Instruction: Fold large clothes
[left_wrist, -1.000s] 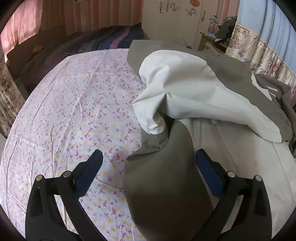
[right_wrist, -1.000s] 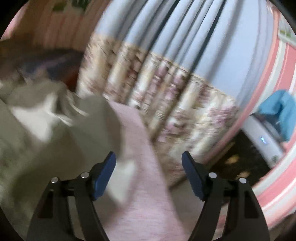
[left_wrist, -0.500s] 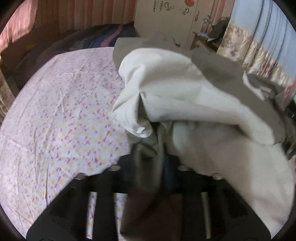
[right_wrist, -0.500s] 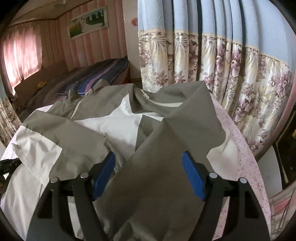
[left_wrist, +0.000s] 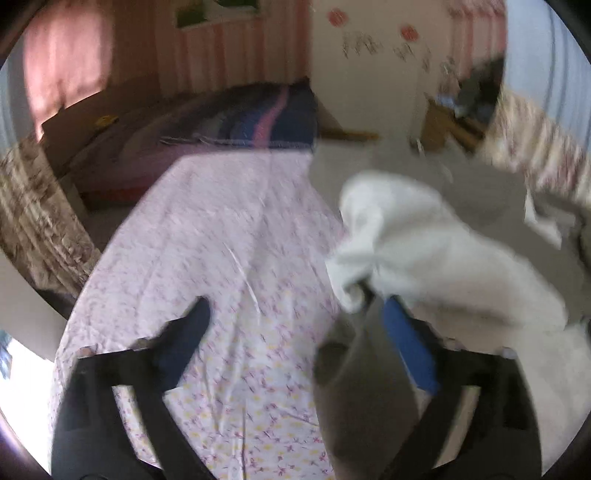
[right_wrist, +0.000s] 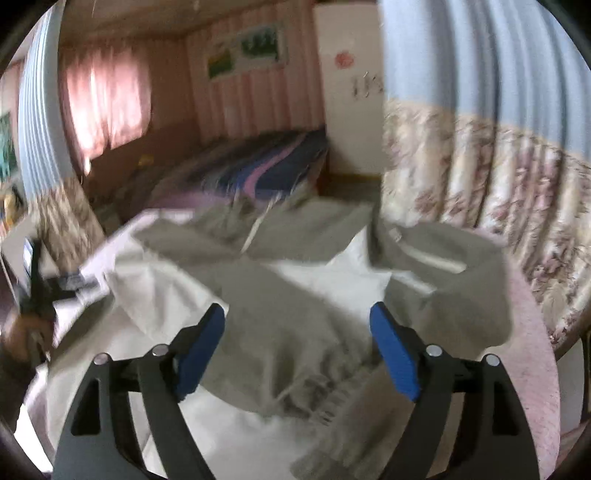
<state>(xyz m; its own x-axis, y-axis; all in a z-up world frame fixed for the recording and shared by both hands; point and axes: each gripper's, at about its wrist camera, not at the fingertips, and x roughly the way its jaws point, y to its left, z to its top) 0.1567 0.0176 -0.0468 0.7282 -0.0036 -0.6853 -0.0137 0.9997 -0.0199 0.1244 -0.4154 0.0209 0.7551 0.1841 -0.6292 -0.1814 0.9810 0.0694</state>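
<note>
The folding looks barely begun, as far as the blurred views allow: the grey-and-white jacket (right_wrist: 295, 295) lies spread and rumpled across the bed (left_wrist: 221, 258), with one white sleeve (left_wrist: 406, 236) thrown loosely over the body and no clean crease or squared edge anywhere. Sleeves, sides and the final halving all appear left to do.

The left tongs (left_wrist: 295, 325) are spread wide, released; a grey flap of the jacket sits against the blue pad of one finger, but nothing is pinched. The right tongs (right_wrist: 297, 325) hover over the jacket's middle, likewise parted and empty.

The cloth reads as thin, smooth woven fabric in matte grey and off-white panels, slumping into soft folds. The bedsheet is pale pink, printed with tiny flowers, faintly creased.
</note>
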